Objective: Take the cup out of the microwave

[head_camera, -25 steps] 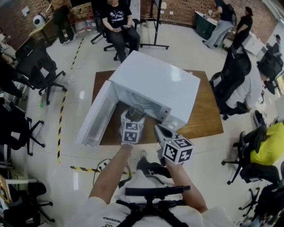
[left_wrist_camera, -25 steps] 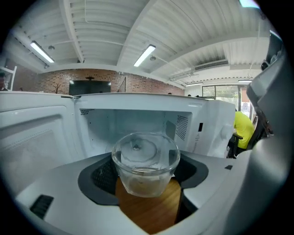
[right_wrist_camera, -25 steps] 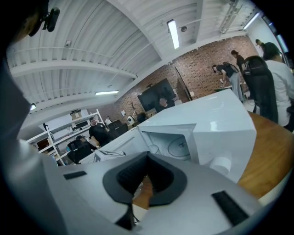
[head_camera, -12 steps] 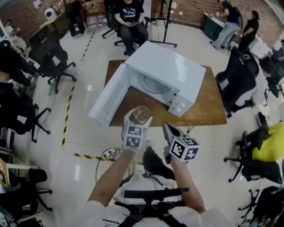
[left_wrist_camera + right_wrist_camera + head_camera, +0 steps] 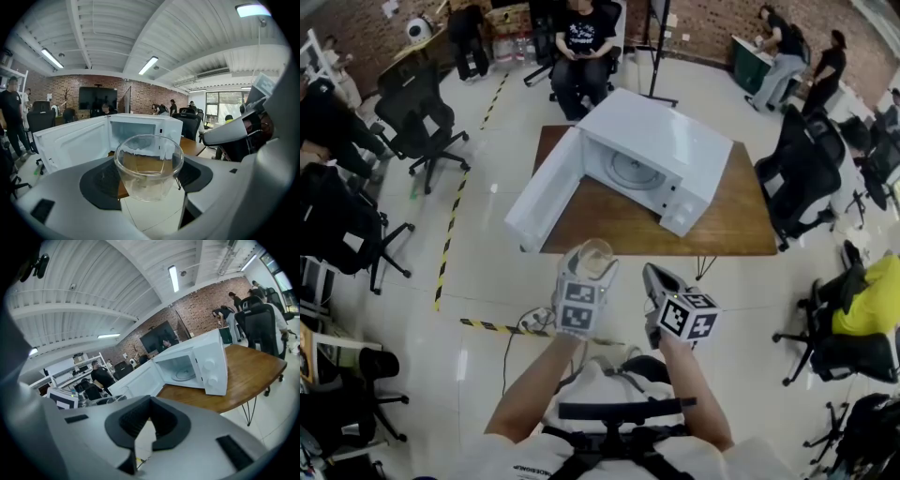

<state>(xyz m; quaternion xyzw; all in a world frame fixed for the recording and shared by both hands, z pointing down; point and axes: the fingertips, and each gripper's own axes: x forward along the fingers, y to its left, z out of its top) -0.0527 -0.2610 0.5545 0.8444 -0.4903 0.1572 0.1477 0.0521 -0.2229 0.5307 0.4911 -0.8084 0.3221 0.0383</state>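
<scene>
One-claw carry: grips clear round glass cup (image 5: 149, 164) upright in wide-spread left claw (image 5: 590, 266), likely against tipping; right claw (image 5: 652, 277) pinched together, empty, alongside; white open-door microwave (image 5: 661, 150) well ahead.

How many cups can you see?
1. A clear glass cup is gripped by the left tool, out in front of the table; the open microwave looks empty inside.

A brick wall (image 5: 694, 19) is running along the far side, a dark screen (image 5: 97, 98) hanging on it. Strip lights (image 5: 147, 64) are glowing on the white ceiling (image 5: 108, 42); windows (image 5: 229, 103) are brightening the right. Black office chairs (image 5: 422, 117) are standing around a wooden table (image 5: 741, 225) on the glossy pale floor (image 5: 478, 272), yellow-black tape (image 5: 448, 239) running along its left.
</scene>
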